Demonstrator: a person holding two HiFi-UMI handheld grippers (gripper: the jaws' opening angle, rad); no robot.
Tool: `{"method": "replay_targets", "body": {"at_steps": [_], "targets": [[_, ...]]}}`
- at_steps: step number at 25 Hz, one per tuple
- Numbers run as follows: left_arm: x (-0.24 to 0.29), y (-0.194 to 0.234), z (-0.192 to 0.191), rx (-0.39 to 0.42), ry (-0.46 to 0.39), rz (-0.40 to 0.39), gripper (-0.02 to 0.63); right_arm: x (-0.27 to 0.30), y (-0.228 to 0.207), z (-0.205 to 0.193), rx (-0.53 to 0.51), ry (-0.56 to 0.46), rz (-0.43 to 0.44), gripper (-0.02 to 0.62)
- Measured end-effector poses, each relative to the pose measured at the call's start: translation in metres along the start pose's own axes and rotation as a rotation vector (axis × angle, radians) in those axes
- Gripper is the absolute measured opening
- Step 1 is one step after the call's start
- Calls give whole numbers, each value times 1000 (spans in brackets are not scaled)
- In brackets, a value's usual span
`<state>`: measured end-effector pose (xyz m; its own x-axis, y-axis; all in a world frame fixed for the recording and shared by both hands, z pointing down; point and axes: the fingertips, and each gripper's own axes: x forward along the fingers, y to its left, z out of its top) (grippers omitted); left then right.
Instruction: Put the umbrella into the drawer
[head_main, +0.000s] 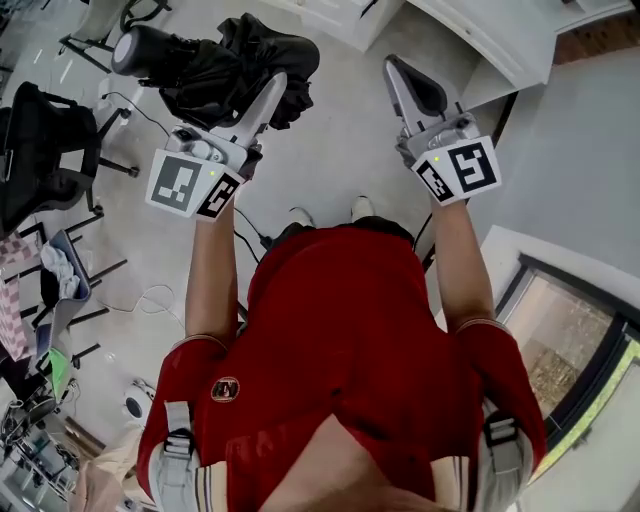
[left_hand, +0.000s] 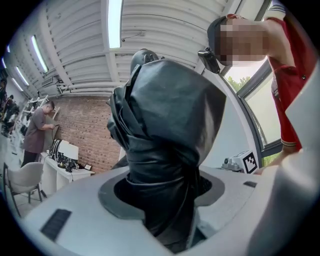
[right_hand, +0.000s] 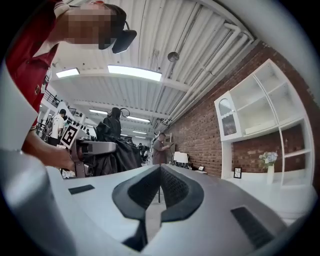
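While left gripper (head_main: 271, 94) pinches umbrella (left_hand: 170, 130) | right gripper (right_hand: 160, 171) jaws pressed together | vase (right_hand: 270, 173): right gripper view only

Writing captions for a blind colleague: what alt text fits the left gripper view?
A folded black umbrella is clamped between the left tool's jaws, filling the picture's middle. Behind: a white ribbed ceiling, a brick wall, a red-shirted person at right.
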<state>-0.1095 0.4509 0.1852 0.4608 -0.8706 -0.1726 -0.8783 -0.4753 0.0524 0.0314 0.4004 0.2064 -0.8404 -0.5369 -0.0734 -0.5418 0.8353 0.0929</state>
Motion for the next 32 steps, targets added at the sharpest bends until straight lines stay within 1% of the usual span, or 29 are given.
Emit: {"method": "replay_targets", "body": {"at_steps": [4,7,9,12,16,22,28,32], "targets": [[-20,26,2,-10,0,-12,250,9,13,-1,-18,25,-44,-2],[-22,54,1,-21,-1,-16,250,26,22,-5,-32,43,-53,-2],[-15,65,-2,-26,6,-24,250,35,16,-11,-36,55,-55,-2],[10,75,-6,-28,21,-41,250,47,-9,-16,-23,38,-69,-2],[61,89,-18,-32,40,-51,250,68,-62,-26,-14,13,-70,-2],[167,129,-49,-16,118,-52,250,111,-170,-49,-4,-15,-77,-2],[279,163,-79,16,202,-76,250,132,-277,-71,18,-4,-106,-2],[341,178,-95,38,251,-91,249,137,-331,-81,25,19,-113,-2]]}}
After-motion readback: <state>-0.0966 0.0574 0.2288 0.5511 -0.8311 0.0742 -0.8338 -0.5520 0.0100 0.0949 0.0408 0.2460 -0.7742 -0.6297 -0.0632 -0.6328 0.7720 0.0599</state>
